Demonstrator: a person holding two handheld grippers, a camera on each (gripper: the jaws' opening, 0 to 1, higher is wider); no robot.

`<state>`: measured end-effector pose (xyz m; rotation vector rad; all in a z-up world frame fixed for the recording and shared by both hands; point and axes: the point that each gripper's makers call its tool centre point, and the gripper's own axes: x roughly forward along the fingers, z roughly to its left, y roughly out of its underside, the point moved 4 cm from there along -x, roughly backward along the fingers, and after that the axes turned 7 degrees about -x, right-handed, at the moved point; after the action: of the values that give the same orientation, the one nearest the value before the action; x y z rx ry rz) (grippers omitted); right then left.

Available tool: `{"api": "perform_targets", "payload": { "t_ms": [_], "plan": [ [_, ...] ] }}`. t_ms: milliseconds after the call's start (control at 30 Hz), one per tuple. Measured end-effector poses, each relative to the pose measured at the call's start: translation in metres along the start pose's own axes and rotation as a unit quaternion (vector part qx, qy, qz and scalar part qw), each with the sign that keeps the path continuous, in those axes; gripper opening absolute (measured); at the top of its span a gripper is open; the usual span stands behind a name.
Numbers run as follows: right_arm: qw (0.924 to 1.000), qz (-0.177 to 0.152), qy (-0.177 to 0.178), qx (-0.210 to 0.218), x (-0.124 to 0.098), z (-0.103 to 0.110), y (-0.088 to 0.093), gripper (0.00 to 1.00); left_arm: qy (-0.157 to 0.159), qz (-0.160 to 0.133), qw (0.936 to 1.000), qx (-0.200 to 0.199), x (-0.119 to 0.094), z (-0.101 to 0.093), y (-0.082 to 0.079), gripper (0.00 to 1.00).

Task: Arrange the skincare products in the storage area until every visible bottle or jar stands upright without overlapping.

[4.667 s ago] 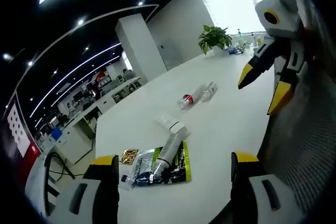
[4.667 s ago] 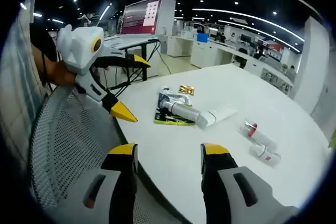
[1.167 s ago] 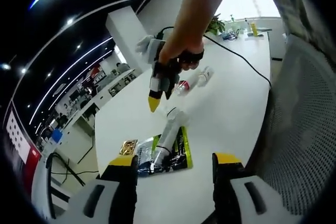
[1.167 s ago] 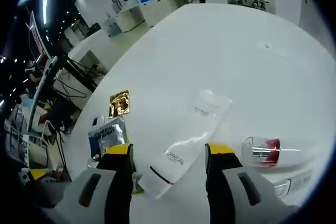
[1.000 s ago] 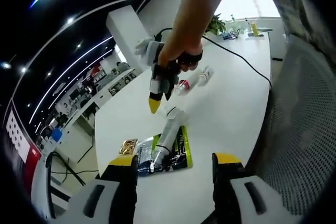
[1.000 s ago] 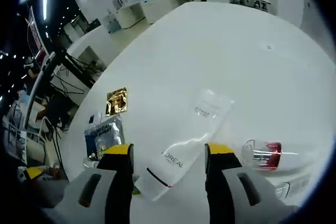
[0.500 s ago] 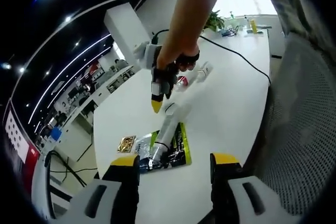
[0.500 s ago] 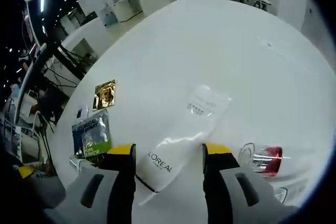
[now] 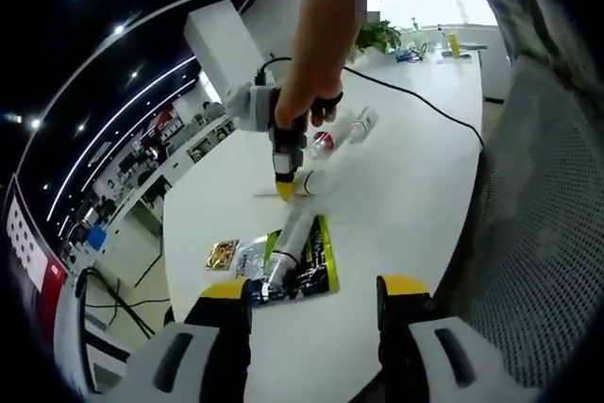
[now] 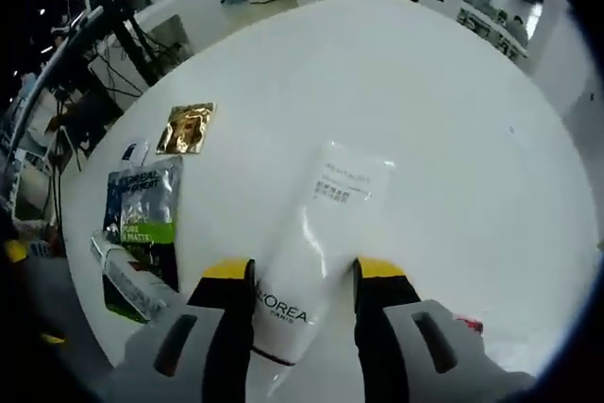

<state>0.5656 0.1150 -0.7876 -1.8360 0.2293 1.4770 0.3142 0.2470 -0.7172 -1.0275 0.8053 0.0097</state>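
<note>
A white L'Oreal tube (image 10: 304,266) lies flat on the white table (image 10: 444,120), its crimped end pointing away. My right gripper (image 10: 302,271) is open and low over it, one jaw on each side of the tube, close to its sides. In the left gripper view a person's hand holds this right gripper (image 9: 285,188) tips-down at the tube (image 9: 294,228), whose cap end rests on a green and black sachet (image 9: 316,271). A bottle with a red band (image 9: 324,142) and a clear bottle (image 9: 364,122) lie on their sides beyond. My left gripper (image 9: 313,288) hangs open over the table's near edge.
A gold sachet (image 10: 186,127) and a green sachet (image 10: 142,207) lie left of the tube. A cable (image 9: 415,99) runs across the table toward a potted plant (image 9: 377,35). A mesh chair back (image 9: 533,233) stands at the right. Desks fill the room behind.
My right gripper has dropped closer to the table and come over the tube, which now sits between its jaws; the gap between them looks slightly narrower. The left gripper has barely moved.
</note>
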Motion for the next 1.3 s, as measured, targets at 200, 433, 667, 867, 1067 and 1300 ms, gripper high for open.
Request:
{"api": "perform_targets", "payload": {
  "t_ms": [200, 433, 667, 867, 1067, 1300],
  "plan": [
    [0.9993, 0.022, -0.013, -0.029, 0.002, -0.001, -0.004, 0.37, 0.005, 0.007, 1.0, -0.002, 0.001, -0.001, 0.002, 0.54],
    [0.9976, 0.03, -0.033, -0.052, 0.002, -0.005, -0.005, 0.26, 0.008, 0.011, 0.9999, -0.003, 0.001, -0.002, 0.003, 0.53],
    [0.9959, 0.017, -0.058, -0.067, -0.002, -0.005, -0.005, 0.17, 0.01, 0.017, 0.9998, -0.004, 0.002, -0.002, 0.005, 0.53],
    [0.9961, -0.012, -0.069, -0.054, -0.01, -0.004, 0.0, 0.13, 0.011, 0.02, 0.9997, -0.004, 0.003, -0.002, 0.006, 0.53],
    [0.9957, -0.061, -0.067, -0.022, -0.029, -0.006, -0.005, 0.13, 0.008, 0.019, 0.9998, -0.005, 0.002, 0.0, 0.006, 0.53],
    [0.9906, -0.123, -0.06, 0.002, -0.063, -0.001, -0.009, 0.13, 0.005, 0.012, 0.9999, -0.003, 0.002, 0.0, 0.003, 0.53]
  ]
}}
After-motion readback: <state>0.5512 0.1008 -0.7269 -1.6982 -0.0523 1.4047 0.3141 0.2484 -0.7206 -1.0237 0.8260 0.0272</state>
